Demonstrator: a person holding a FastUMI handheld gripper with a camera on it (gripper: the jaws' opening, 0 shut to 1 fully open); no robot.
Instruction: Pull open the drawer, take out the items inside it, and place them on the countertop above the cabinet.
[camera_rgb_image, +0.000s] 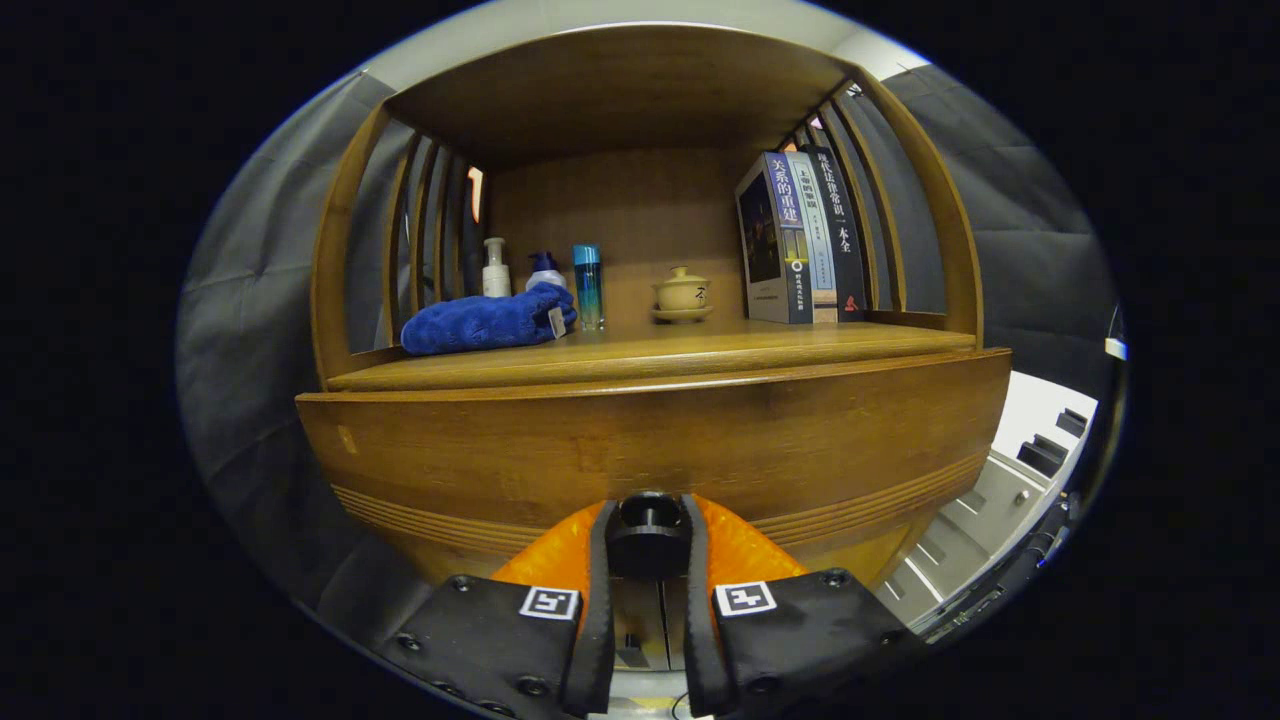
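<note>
Round black drawer knob (648, 530) sat directly between the two fingers of the tongs (648, 560), at their far ends, on the brown wooden drawer front (640, 450). Fingers stood close on either side of the knob and looked pressed against it; judged clamped on the knob. Knob's axis ran straight out from the drawer face toward the tongs, in line with the fingers, so the pull called for was straight back along them, no sideways component. Drawer appeared shut or barely started; its contents were hidden.

Just above the drawer front lay the wooden desk (700, 345) of the cabinet. Beyond the tongs and up on it: a blue folded towel (487, 320) to the left, a white pump bottle (495, 268) and a blue tumbler (588, 285) behind it, a cream lidded teacup (683, 292) centred, upright books (800, 240) to the right.
</note>
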